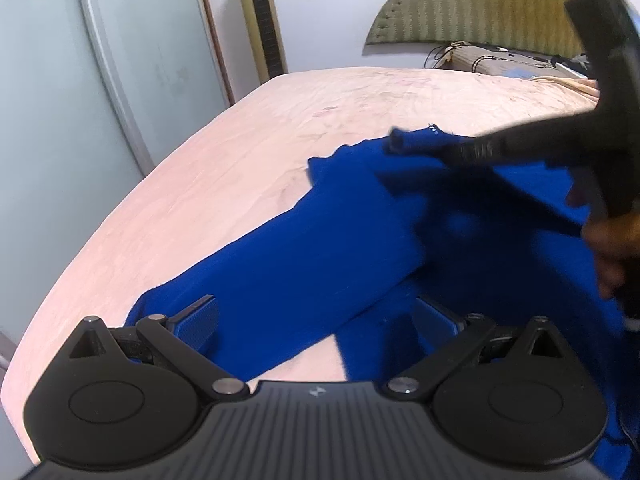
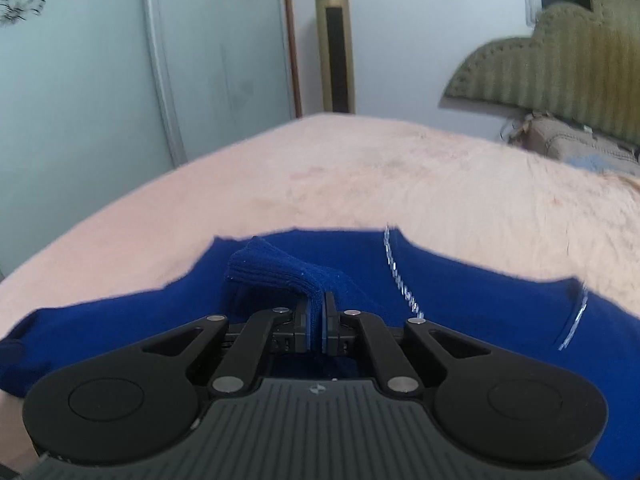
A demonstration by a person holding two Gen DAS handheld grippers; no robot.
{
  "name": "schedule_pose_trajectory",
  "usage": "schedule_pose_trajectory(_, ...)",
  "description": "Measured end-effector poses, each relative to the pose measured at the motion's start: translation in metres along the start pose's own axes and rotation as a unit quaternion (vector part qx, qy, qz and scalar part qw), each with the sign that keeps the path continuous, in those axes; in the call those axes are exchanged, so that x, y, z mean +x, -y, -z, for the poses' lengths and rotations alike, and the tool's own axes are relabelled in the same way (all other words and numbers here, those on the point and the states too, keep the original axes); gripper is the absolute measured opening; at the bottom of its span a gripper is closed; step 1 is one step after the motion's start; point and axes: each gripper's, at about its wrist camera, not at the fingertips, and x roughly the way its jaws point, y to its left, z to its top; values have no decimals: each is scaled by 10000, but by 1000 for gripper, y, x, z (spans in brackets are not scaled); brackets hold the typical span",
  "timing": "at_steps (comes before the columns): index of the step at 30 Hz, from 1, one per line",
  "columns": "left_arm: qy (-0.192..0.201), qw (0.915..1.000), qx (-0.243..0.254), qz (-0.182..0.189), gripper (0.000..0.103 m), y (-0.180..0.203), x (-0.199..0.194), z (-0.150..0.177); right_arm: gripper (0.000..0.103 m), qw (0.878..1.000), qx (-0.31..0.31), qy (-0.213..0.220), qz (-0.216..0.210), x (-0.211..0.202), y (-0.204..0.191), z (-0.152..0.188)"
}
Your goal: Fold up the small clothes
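- L wrist: left gripper [image 1: 316,322] jaws spread wide, nothing gripped, over blue sweater [image 1: 320,256] on pink bed [image 1: 200,184]; bare bed beyond garment's far edge.
- R wrist: right gripper [image 2: 319,314] nearly closed, pinching ribbed cuff [image 2: 276,268]; open bed ahead.

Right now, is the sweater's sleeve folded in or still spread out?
Partly folded: right gripper holds the sleeve cuff over the blue sweater body.

Ribbed blue knit garment [image 2: 460,304] on a plush, matt pink blanket [image 2: 360,168]; grippers' matt black plastic, shiny metal pins.
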Motion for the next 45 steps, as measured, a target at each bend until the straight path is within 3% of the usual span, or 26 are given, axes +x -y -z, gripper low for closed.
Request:
schedule_pose_trajectory(1,2,10000,-29,8,103,-3,-1,1,23,9998,117,-127,-28,3,2,3)
schedule_pose_trajectory(3,28,10000,-70,15,103,-7,-4,2,50,9986,412,-308,-157,4,6,5)
schedule_pose_trajectory(7,74,9999,-88,-75,103,-15,-8,6,56,9973,611,12,-412,-25,5,15)
schedule_pose_trajectory(9,52,9998,-140,-133,103,-22,-9,8,62,9959,727,-71,-543,-28,4,18)
schedule_pose_trajectory(12,37,9995,-241,-188,103,-35,-14,11,62,9943,780,-562,-470,-8,7,21)
schedule_pose_trajectory(16,95,9979,-424,-489,103,-67,-24,16,63,9953,772,-265,-524,-26,-5,18)
schedule_pose_trajectory(19,115,9948,-655,-774,103,-100,-30,17,63,9988,48,87,-474,-51,-37,12)
schedule_pose_trajectory(21,184,9896,-864,-1131,103,-124,-36,17,63,9961,-542,253,-653,-65,-64,13)
schedule_pose_trajectory(24,212,9779,-1223,-1685,103,-160,-42,17,62,9792,-1632,388,-1143,-83,-115,25)
schedule_pose_trajectory(28,185,9673,-1541,-2006,103,-195,-47,22,61,9456,-2771,349,-1668,-94,-172,50)
schedule_pose_trajectory(30,142,9661,-1525,-2077,103,-202,-48,26,61,9299,-3207,355,-1767,-96,-194,63)
schedule_pose_trajectory(33,-7,9719,-1336,-1939,103,-206,-47,36,61,9113,-3706,185,-1783,-88,-219,78)
schedule_pose_trajectory(36,-99,9716,-1261,-1998,103,-211,-48,47,61,9046,-3630,-217,-2224,-77,-233,79)
schedule_pose_trajectory(41,5,9559,-1587,-2471,103,-236,-61,55,65,9062,-2873,-968,-2946,-49,-243,58)
schedule_pose_trajectory(45,158,9426,-1890,-2747,103,-258,-75,59,65,9013,-2223,-1066,-3562,-36,-256,34)
